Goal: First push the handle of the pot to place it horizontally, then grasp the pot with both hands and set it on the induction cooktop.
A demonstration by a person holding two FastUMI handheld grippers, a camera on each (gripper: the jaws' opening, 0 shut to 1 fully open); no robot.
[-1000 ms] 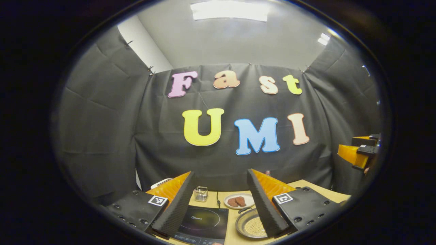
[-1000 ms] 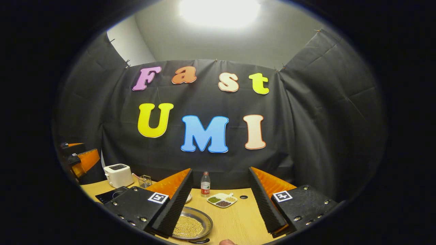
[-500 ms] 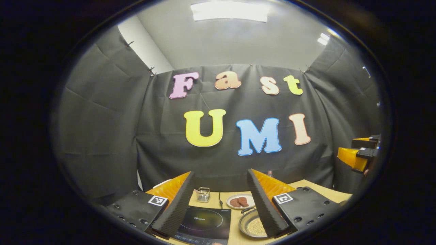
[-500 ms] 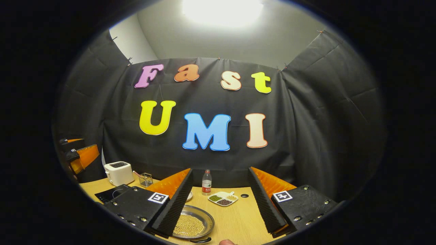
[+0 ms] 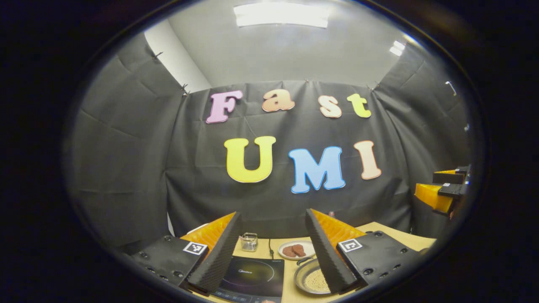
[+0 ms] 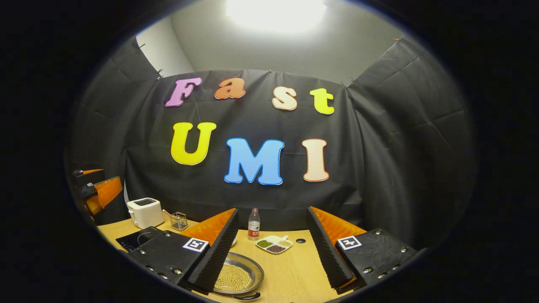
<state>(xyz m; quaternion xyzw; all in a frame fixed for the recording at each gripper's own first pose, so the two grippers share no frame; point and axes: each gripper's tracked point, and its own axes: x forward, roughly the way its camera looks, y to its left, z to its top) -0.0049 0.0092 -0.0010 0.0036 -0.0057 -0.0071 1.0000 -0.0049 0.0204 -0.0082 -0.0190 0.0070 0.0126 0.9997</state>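
So we've got both grippers hanging up above the wooden table (image 6: pixel 290 269), not touching anything. The left gripper (image 5: pixel 273 248) has its jaws spread wide with nothing between them, and looking down past it we see the induction cooktop (image 5: pixel 254 275) flat on the table right under its fingers. Just to the right of the cooktop sits the pot (image 5: pixel 311 280), a shallow metal pan full of small pale beads or grains, partly hidden behind the left gripper's right finger. Its dark handle sticks out toward the far side in the left gripper view, near a little plate with brownish food (image 5: pixel 296 249). There's also a small wire basket (image 5: pixel 249 241) further back by the wall. The right gripper (image 6: pixel 273 248) is just as wide open and empty, and from its view the pot (image 6: pixel 238 277) is down near its left finger, with the dark handle end poking out at the near edge. Beyond that we can make out a water bottle (image 6: pixel 253 224), a divided dish of beans (image 6: pixel 274 245), a white toaster (image 6: pixel 145 212) and the cooktop's corner (image 6: pixel 134 239) off to the left. The pot and cooktop sit close side by side, but we can't tell if they touch.
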